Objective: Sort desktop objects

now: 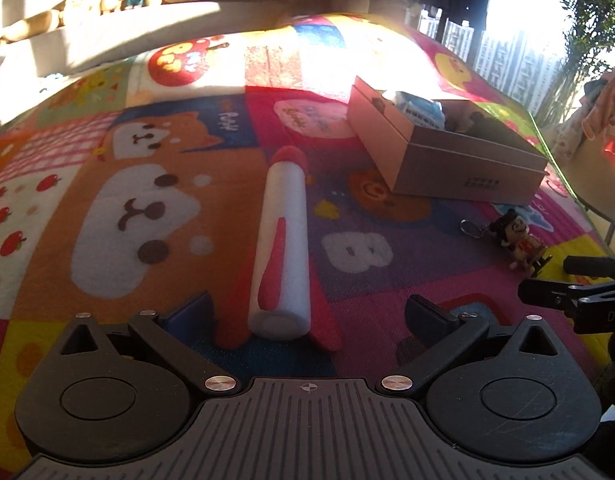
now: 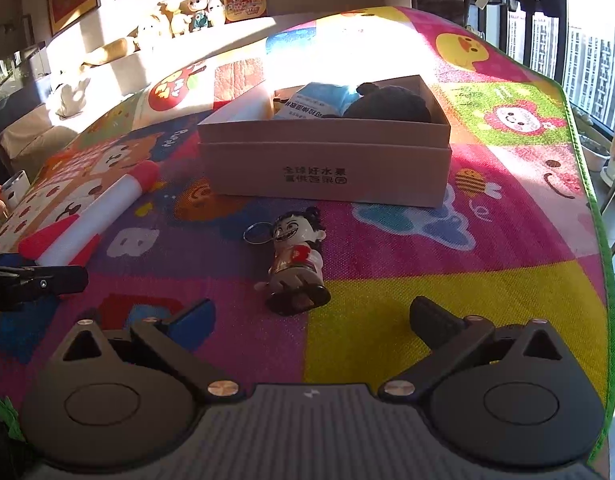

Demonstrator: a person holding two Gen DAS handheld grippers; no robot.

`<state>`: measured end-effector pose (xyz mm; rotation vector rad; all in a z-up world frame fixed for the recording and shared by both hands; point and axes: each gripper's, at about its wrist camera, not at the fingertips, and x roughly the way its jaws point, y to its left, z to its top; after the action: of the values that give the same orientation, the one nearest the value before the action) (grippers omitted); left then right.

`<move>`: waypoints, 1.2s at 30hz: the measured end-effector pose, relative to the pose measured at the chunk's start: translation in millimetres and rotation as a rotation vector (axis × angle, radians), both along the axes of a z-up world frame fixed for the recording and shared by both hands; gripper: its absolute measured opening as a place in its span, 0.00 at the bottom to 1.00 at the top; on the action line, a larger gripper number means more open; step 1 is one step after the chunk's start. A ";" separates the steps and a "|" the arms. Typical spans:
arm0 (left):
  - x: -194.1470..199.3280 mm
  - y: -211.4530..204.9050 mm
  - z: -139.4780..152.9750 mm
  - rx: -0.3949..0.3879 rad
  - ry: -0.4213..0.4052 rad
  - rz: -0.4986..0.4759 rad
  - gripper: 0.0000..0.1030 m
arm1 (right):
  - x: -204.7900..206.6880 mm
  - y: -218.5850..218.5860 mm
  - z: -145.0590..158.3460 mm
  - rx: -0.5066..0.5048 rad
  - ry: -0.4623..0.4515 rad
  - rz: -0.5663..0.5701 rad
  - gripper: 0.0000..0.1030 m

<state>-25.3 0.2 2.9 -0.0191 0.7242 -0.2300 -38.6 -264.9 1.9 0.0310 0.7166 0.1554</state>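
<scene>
Both your grippers, left (image 1: 309, 310) and right (image 2: 311, 318), hover with jaws spread; foam rocket (image 1: 281, 248) and figurine keychain (image 2: 297, 262) remain outside the part-filled box (image 2: 327, 168).

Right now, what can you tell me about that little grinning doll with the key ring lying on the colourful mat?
The little doll is a glossy, plastic-looking figure with black hair in buns, a wide toothy grin, a red and white top and dark feet. A metal key ring hangs from its head. It lies on its back on the patterned mat, head toward the cardboard box but apart from it. It lies just ahead of the open right hand-held gripper, which is not touching it.
</scene>
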 end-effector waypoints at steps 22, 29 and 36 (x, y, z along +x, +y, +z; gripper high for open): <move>113.7 -93.7 37.7 -0.060 -0.106 -0.330 1.00 | 118.8 -89.7 22.4 0.430 -0.007 -0.261 1.00; 116.8 -96.5 18.6 -0.132 -0.061 -0.335 1.00 | 130.3 -86.2 17.3 0.496 0.019 -0.216 1.00; 83.5 -82.2 28.4 -0.137 -0.013 -0.452 1.00 | 100.8 -69.5 20.8 0.420 0.035 -0.199 1.00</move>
<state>58.2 -82.1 31.3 0.0165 0.6925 -0.7109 62.1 -334.4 22.8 0.5051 0.7013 0.1125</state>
